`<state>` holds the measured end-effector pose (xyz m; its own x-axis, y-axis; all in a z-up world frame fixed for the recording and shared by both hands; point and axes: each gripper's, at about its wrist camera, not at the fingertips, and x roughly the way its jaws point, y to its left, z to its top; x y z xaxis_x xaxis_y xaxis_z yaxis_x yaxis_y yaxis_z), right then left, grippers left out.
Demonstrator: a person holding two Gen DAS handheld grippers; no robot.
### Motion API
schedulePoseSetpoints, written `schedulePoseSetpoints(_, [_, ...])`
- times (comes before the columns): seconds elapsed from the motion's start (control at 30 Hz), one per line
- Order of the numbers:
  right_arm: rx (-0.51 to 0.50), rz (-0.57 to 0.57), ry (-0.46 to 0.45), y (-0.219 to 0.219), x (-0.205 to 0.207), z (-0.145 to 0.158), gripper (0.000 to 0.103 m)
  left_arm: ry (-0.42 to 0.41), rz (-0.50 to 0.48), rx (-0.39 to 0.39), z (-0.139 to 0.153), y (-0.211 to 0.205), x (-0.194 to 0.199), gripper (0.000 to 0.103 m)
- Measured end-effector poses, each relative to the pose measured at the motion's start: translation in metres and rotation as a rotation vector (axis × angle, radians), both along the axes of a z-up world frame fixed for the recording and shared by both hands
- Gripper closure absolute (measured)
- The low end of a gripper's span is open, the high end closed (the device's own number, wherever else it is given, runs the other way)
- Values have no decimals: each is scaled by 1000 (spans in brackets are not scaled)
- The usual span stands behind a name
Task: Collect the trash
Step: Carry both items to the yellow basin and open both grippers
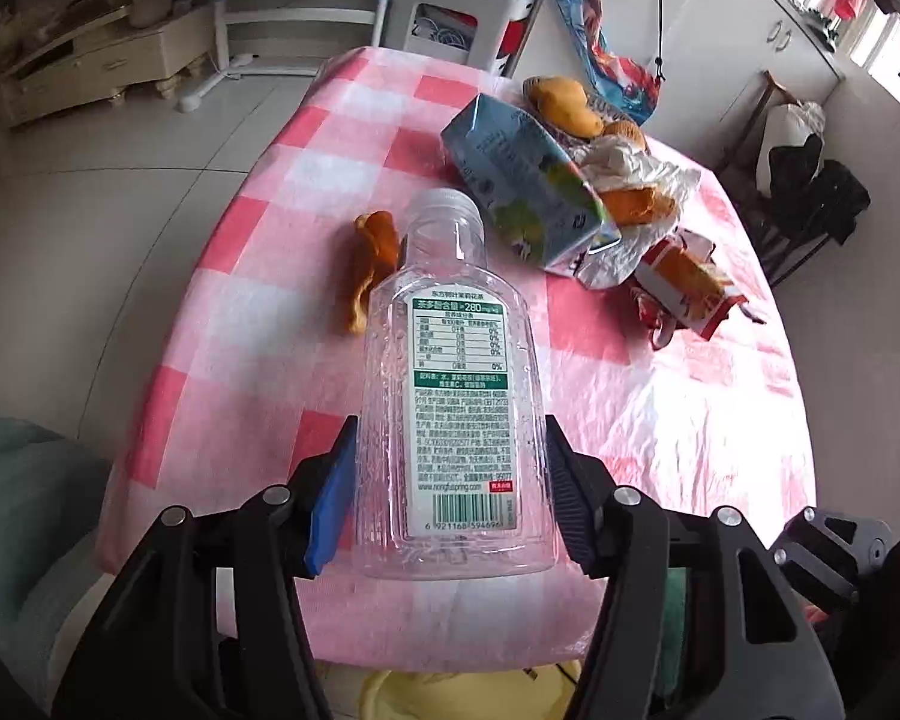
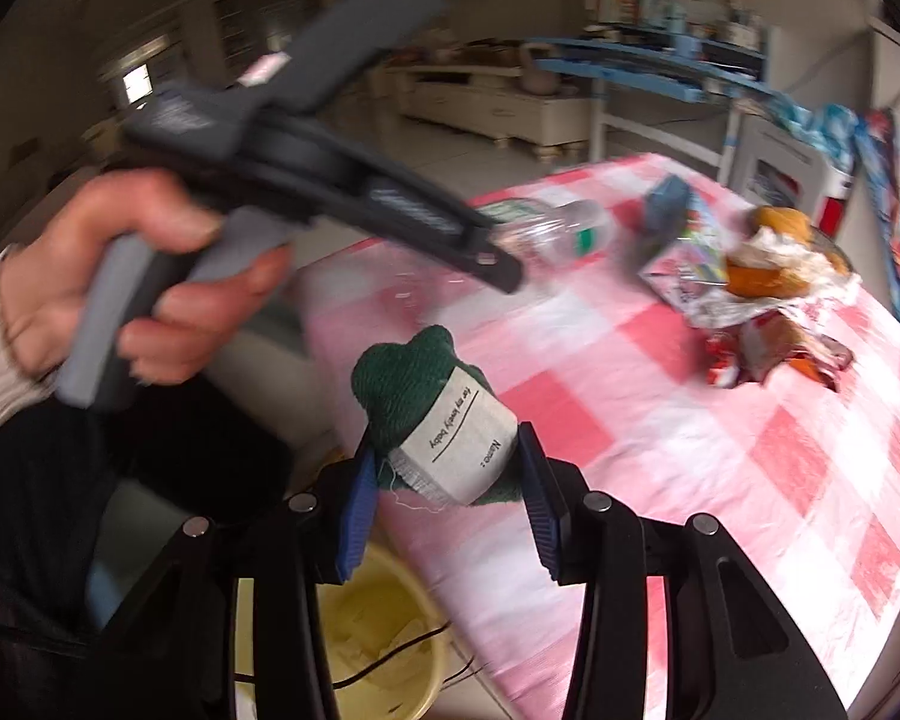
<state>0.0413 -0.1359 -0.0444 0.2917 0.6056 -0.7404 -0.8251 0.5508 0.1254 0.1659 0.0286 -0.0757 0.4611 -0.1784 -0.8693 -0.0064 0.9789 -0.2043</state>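
My left gripper (image 1: 450,462) is shut on a clear empty plastic bottle (image 1: 450,372) with a white and green label, held above the near edge of the pink checked table (image 1: 660,396). The same bottle (image 2: 558,234) shows in the right wrist view, held by the left gripper (image 2: 498,264). My right gripper (image 2: 444,468) is shut on a dark green knitted cloth with a white tag (image 2: 438,414), held over the table's near corner. A yellow bin (image 2: 384,648) sits on the floor below it.
On the table lie a blue carton (image 1: 528,186), orange peels (image 1: 378,258), crumpled white wrapper (image 1: 636,180), and a red packet (image 1: 684,288). A white stool (image 1: 450,12) and cabinets (image 1: 750,42) stand beyond the table. A low white cabinet (image 1: 90,72) is far left.
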Motion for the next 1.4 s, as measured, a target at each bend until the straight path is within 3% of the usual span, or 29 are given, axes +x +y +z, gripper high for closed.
schedulePoseSetpoints(0.13, [-59, 169, 63, 17, -29, -9, 59, -37, -8, 128, 4, -8, -2, 46])
schedulePoseSetpoints(0.23, [-128, 269, 113, 28, -50, -26, 57, -27, 13, 150, -1, -11, 6, 46])
schedulePoseSetpoints(0.33, [-184, 323, 163, 35, -59, -44, 47, -26, 13, 180, -5, -16, 14, 47])
schedulePoseSetpoints(0.5, [-191, 270, 133, 26, -50, -41, 46, -57, 31, 135, 2, -10, 9, 51])
schedulePoseSetpoints(0.73, [-236, 166, -15, -9, -39, -12, 38, -113, 19, 91, 24, -6, -36, 51])
schedulePoseSetpoints(1.0, [-121, -130, -81, -68, -20, 10, 33, -67, -68, 62, 12, -34, -131, 51])
schedulePoseSetpoints(1.2, [-185, -94, -113, -53, -31, 4, 31, 26, -99, 37, -11, -44, -188, 51])
schedulePoseSetpoints(1.33, [-273, -43, -135, -39, -41, -8, 30, 173, -144, 19, -39, -57, -216, 50])
schedulePoseSetpoints(1.4, [-305, -27, -142, -34, -47, -13, 30, 219, -177, 51, -51, -65, -229, 50])
